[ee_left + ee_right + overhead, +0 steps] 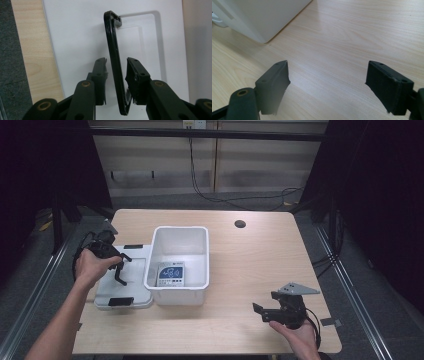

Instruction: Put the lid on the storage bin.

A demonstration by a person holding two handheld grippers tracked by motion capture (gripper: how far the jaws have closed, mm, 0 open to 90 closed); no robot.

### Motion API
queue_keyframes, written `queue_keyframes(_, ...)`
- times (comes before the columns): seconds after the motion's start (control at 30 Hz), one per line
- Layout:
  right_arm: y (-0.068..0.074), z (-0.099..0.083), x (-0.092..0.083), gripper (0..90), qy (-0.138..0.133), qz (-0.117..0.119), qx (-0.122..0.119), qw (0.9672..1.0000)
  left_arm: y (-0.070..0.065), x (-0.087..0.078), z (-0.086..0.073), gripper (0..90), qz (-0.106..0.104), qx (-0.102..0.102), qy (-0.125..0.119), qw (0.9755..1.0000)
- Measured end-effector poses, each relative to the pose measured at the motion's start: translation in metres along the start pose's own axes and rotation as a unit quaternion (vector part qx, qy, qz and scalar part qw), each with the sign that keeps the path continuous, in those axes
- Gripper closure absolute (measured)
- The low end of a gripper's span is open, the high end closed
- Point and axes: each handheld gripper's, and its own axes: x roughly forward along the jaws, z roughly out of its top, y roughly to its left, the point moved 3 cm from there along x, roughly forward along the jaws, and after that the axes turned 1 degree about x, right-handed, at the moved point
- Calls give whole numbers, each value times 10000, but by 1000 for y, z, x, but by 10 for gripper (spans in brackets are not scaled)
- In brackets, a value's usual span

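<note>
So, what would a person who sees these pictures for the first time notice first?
Probably the white bin in the middle of the wooden table, with a small printed packet lying inside it. Next, the white lid flat on the table beside the bin, where the left gripper has its jaws on either side of the lid's raised black handle. The right gripper hangs open over bare wood near the table's front edge.

On the table (240, 265), the lid (131, 270) lies just left of the bin (180, 237), touching it; a box (170, 274) lies inside. My left gripper (120, 270) is over the lid, my right gripper (261, 312) right of the bin.
</note>
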Motion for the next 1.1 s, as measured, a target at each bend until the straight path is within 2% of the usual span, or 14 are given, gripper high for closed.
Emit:
queue_keyframes(0.13,0,0,0,180,9,9,-5,10000,-1,3,3,715,-39,-53,8,10000)
queue_keyframes(0.23,0,0,1,180,40,3,-27,10000,-4,8,4,723,36,-20,84,10000)
queue_keyframes(0.37,0,0,1,180,42,3,-56,10000,-5,11,5,780,170,-33,119,9998)
queue_keyframes(0.43,0,0,1,180,48,3,-60,10000,-6,11,6,785,144,-133,116,9997)
queue_keyframes(0.73,1,-1,3,180,131,-50,-114,9998,-6,12,8,803,138,-314,191,9992)
queue_keyframes(0.97,1,-1,3,180,168,-46,-101,9998,-9,12,9,822,15,-411,157,9990)
queue_keyframes(1.1,1,-1,4,180,164,-41,-105,9998,-13,11,10,833,-31,-359,165,9992)
